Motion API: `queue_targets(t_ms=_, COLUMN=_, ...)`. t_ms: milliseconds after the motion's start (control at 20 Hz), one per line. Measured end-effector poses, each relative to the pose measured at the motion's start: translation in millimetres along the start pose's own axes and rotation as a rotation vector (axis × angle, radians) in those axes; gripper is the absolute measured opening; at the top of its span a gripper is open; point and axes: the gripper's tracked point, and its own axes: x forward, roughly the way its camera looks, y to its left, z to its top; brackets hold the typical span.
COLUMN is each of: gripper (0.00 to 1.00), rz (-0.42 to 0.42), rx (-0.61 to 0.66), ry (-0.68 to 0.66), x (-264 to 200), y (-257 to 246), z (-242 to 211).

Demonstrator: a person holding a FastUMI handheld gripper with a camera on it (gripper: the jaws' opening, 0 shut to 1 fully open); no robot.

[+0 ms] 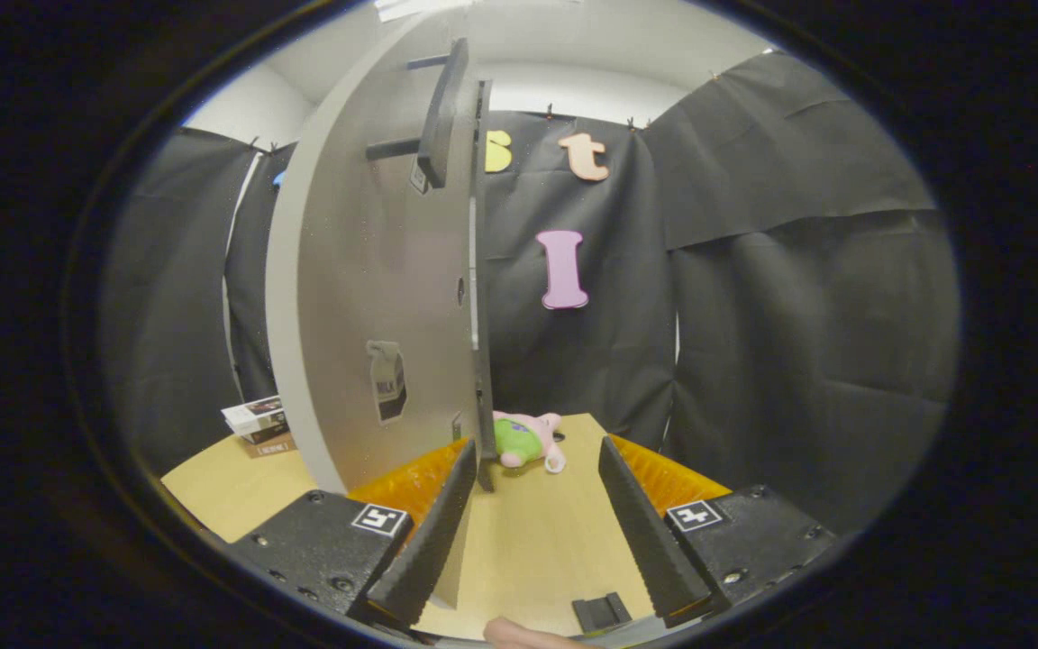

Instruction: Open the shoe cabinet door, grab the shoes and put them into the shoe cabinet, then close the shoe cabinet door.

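The gripper (537, 523) hovered with jaws apart and empty, the shoe cabinet door (375, 297) standing edge-on at its left finger — seemingly the door step. No shoes to point to — next, probably, finding them around the desk (528, 550).

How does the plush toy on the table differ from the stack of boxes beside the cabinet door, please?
The plush toy is pink and green, soft and rounded; the stack of boxes is flat and angular. The toy lies just beyond the open fingers; the boxes sit left of the cabinet door. Both rest on the table.
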Motion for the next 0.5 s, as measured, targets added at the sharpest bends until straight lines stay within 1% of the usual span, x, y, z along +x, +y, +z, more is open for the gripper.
queue_targets(t_ms=200, gripper=0.90, rz=0.065, rx=0.002, ry=0.016, x=4, y=32, z=-5)
queue_targets(t_ms=500, gripper=0.90, rz=0.110, rx=0.000, ry=0.026, x=11, y=66, z=-5)
